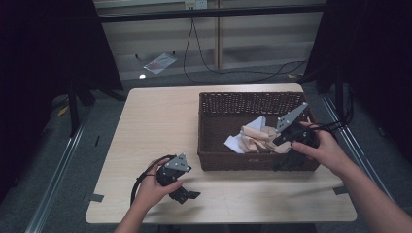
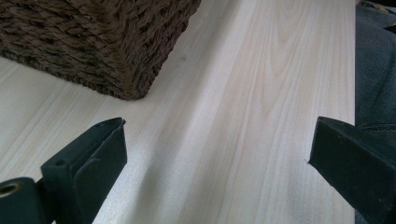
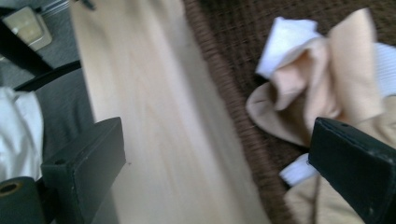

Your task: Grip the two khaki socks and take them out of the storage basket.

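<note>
Beige and white cloths (image 1: 255,136) heaped in the wicker basket (image 1: 214,145) on the right half of the worktop (image 1: 155,126), bunched toward its right end. Right claw (image 3: 219,154) spread wide and empty, poised over the basket's near rim just beside the cloths. Left claw (image 2: 217,154) likewise gaping, empty, low over bare worktop near the basket's front left corner.

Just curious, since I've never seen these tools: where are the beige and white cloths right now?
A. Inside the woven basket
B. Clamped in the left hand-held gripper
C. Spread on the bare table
A: in the high view the cloths lie bunched inside the brown woven basket.
</note>
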The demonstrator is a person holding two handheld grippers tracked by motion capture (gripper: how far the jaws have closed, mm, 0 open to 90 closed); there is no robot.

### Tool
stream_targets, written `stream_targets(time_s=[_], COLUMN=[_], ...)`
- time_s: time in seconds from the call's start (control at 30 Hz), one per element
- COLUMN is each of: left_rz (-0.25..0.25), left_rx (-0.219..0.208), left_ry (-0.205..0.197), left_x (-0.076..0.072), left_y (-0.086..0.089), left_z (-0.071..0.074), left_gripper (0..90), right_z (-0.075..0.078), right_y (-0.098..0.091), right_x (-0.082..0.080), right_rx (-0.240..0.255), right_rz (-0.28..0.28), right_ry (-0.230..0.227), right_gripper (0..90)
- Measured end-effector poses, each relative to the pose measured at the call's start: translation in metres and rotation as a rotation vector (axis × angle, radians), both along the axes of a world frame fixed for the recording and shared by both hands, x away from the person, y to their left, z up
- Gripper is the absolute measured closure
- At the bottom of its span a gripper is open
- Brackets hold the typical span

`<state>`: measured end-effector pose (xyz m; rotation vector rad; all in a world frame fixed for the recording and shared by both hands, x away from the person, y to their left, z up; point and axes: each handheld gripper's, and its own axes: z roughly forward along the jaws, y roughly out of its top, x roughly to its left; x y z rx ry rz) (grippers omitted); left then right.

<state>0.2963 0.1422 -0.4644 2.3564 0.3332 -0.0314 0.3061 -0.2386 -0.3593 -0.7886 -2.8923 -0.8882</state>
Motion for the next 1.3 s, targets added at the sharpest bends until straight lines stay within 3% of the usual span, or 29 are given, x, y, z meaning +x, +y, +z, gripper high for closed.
stream_targets(time_s=[0.3,0.43,0.77,0.9,1.17,1.27,1.3], left_rz=[0.003,0.004,-0.004,-0.005,-0.002,0.001,0.005], left_rx=[0.001,0.002,0.003,0.008,0.010,0.011,0.006], left_ry=[0.002,0.000,0.000,-0.003,-0.003,-0.002,0.003], left_x=[0.000,0.000,0.001,0.001,0.001,0.001,0.000], left_y=[0.001,0.001,0.001,0.001,0.001,0.001,0.001], left_z=[0.000,0.000,0.000,0.000,-0.001,-0.001,-0.001], left_gripper=[3.9,3.9,3.9,3.9,3.9,3.9,3.9], right_z=[-0.008,-0.014,-0.024,-0.031,-0.048,-0.054,-0.054], right_y=[0.001,0.004,0.004,0.006,-0.006,-0.004,-0.004], right_x=[0.036,0.049,0.071,0.077,0.086,0.089,0.089], right_rx=[-0.017,-0.052,-0.117,-0.126,-0.099,-0.144,-0.134], right_rz=[-0.089,-0.139,-0.205,-0.215,-0.243,-0.250,-0.243], right_ry=[-0.006,-0.010,-0.026,-0.025,-0.010,-0.025,-0.025], right_gripper=[4.1,5.4,26.7,40.5,46.5,52.0,55.4])
